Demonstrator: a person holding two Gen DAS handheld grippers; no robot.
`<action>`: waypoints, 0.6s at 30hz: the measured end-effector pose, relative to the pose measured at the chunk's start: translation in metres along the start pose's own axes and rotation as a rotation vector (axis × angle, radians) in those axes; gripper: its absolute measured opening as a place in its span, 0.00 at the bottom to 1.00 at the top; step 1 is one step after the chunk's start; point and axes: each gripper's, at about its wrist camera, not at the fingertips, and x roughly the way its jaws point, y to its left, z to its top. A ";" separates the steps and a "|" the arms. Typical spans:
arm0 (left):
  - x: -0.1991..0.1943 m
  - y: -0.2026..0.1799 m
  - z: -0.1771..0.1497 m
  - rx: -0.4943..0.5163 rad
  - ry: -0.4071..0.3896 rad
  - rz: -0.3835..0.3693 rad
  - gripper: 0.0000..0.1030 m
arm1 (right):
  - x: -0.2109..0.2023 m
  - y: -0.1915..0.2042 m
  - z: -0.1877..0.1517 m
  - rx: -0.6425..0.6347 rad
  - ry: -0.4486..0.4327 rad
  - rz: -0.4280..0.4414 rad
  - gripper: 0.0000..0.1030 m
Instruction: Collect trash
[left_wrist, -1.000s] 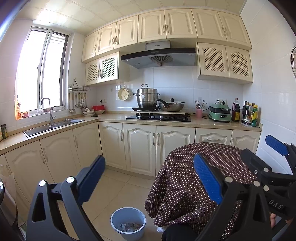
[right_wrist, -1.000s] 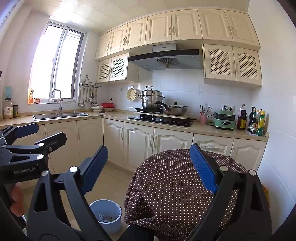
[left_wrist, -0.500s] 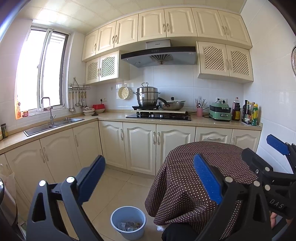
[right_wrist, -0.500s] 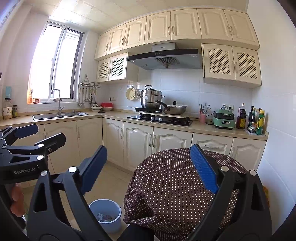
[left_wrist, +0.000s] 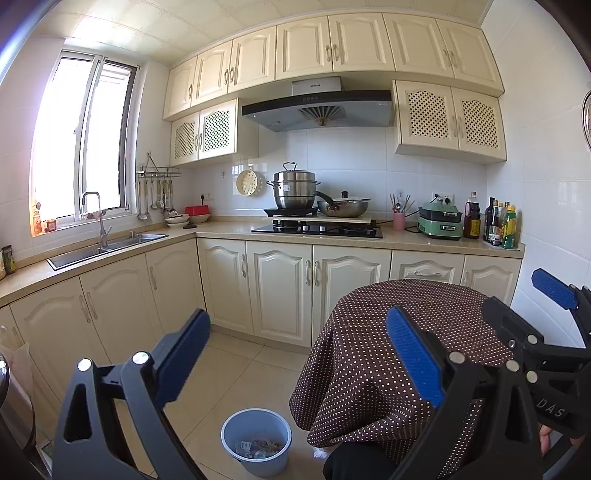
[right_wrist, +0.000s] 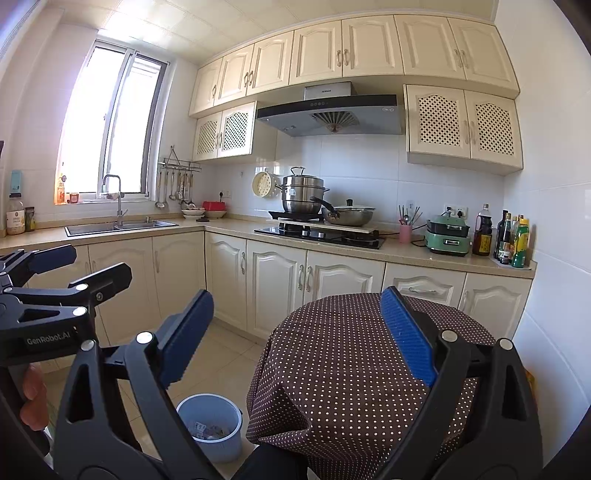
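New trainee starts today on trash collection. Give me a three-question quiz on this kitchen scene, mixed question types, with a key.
1. True or false: the left claw and the right claw are both open and hold nothing.
2. Multiple choice: the blue bin stands (A) on the counter, (B) on the floor beside the round table, (C) in the sink.
3. Fill in: the bin already holds some ____.

Key: 1 true; 2 B; 3 trash.
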 end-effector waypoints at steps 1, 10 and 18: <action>0.000 0.001 0.000 0.000 0.000 0.000 0.92 | 0.000 0.000 0.000 0.000 0.000 0.001 0.88; 0.002 0.004 0.000 -0.007 0.004 0.005 0.92 | 0.001 0.001 0.000 -0.002 0.002 0.002 0.88; 0.004 0.006 0.001 -0.005 0.008 0.010 0.92 | 0.005 -0.001 0.001 -0.006 0.007 0.010 0.88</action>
